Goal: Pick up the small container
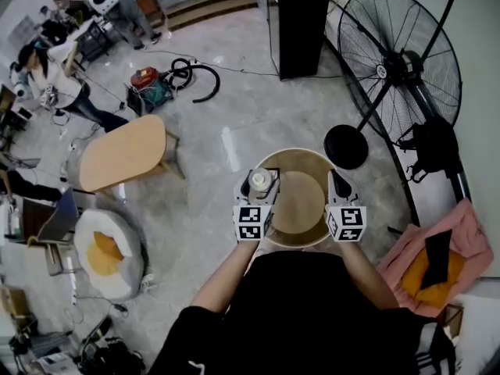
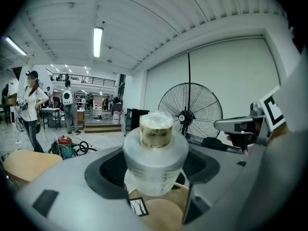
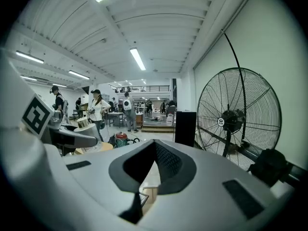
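Observation:
The small container is a frosted clear bottle with a gold neck and a clear cap. My left gripper is shut on it and holds it upright above the left part of a round wooden table. In the left gripper view the small container fills the middle, with both jaws of the left gripper pressed on its sides. My right gripper hovers over the table's right rim, about a hand's width from the left one. In its own view the right gripper has its jaws together with nothing between them.
A big black floor fan stands to the right, its round base just beyond the table. A black cabinet is behind. An oval wooden table and a white cushion sit at the left. Pink cloth lies at the right.

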Motion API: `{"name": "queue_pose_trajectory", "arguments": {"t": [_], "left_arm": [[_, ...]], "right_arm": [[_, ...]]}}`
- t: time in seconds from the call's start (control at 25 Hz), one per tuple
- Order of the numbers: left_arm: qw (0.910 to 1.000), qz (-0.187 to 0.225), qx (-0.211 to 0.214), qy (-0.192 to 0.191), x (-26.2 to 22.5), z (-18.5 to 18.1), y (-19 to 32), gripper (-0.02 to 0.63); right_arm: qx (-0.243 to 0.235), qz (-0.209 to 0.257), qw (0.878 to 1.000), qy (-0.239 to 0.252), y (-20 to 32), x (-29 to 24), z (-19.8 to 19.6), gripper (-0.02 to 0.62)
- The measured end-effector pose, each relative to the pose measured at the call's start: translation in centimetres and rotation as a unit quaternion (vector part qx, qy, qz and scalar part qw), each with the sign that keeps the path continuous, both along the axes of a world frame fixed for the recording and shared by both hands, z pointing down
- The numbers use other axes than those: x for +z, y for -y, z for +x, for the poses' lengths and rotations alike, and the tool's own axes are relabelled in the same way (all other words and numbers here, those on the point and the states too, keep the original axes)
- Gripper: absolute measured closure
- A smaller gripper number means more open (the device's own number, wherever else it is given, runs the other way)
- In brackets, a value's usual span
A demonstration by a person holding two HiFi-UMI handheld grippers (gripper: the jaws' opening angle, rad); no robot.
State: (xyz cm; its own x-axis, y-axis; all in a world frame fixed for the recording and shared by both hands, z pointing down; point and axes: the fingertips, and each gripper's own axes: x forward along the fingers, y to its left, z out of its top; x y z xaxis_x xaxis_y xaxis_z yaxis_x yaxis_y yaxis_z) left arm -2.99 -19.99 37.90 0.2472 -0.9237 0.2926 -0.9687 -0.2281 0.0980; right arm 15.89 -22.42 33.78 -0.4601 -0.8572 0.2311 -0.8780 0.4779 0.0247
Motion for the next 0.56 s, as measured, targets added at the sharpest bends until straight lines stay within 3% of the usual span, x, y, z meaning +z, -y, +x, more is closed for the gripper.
{"name": "queue_pose_trajectory", "arguments": {"t": [0.24,0.56], "left_arm": [[0.9998,0.004,0.008,0.019,0.2,-0.2,-0.7,0.262],[0.9998,0.009,0.018,0.003,0.0,1.2,-0.1,0.262]], "right_arm": [[0.0,-0.007,1.0,0.003,-0.7,0.4,-0.4,0.574],[0.005,-0.002,1.0,0.009,-0.1,-0.2,0.3,0.574]]}}
